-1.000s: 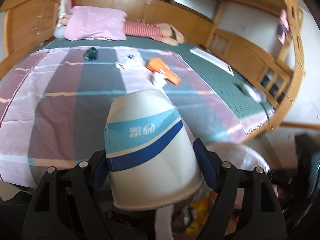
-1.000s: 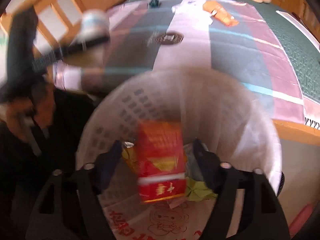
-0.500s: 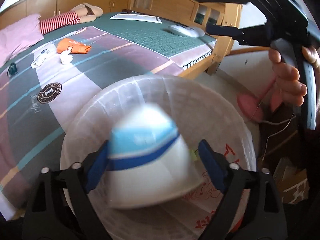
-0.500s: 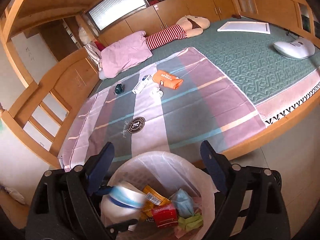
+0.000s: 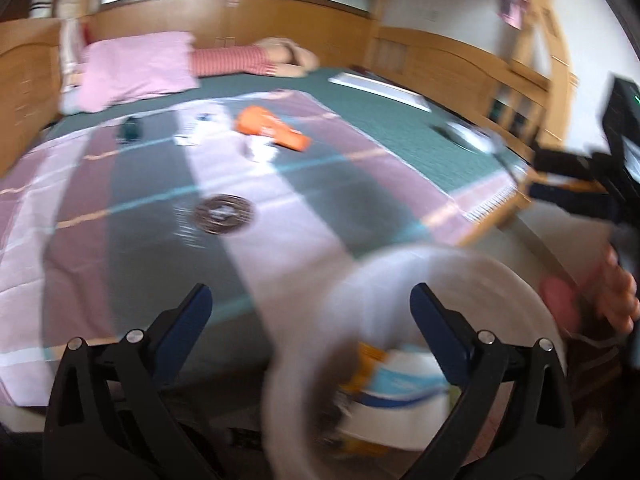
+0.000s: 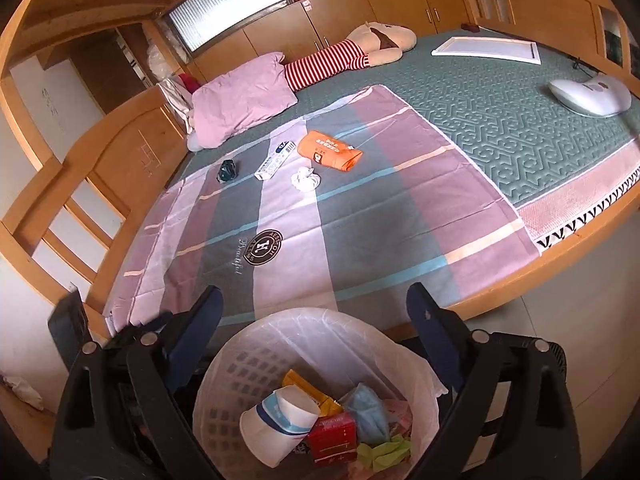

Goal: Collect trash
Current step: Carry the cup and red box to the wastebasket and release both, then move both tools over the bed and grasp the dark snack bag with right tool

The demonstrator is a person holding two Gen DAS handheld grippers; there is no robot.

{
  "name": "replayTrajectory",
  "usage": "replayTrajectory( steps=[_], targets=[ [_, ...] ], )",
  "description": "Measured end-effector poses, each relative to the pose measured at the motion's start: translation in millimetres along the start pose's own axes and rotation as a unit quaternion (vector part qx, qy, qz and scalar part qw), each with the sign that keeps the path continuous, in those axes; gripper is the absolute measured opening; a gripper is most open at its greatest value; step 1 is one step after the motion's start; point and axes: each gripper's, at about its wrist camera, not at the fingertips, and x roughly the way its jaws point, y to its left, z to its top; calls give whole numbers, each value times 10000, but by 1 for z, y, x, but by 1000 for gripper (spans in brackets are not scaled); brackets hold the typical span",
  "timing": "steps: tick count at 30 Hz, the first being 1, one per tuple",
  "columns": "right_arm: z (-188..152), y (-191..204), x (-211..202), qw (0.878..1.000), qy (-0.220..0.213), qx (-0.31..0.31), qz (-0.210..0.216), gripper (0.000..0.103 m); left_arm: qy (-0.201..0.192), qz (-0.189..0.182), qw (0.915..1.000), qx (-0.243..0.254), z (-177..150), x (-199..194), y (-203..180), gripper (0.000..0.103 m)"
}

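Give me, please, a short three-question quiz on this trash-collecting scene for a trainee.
1. True or false: the white paper cup lies inside the lined bin.
2. Which lies nearest the orange pouch on the striped sheet? A) crumpled tissue B) dark green wrapper C) white flat device
3. Fill in: the right gripper is ___, with nothing between its jaws.

Key: 1 true; 2 A; 3 open

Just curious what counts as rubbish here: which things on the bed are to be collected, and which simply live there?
Job: orange packet, crumpled tissue, white box, dark wrapper, bin.
Lying about: pink pillow, striped plush toy, white frame.
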Motion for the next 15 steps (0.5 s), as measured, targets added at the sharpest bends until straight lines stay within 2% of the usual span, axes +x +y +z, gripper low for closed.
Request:
replayTrajectory(
  steps=[8,11,15],
  targets=[
    [10,18,12,9994,42,-286,-172,92,-55,778,9962,-393,36,19,60,99],
    [12,22,19,9991,77,-338,-245,92,-6,967,9941,-493,49,24,82,99],
    [22,30,34,9994,164,-251,-167,92,-137,833,9940,-693,71,28,114,99]
  ],
)
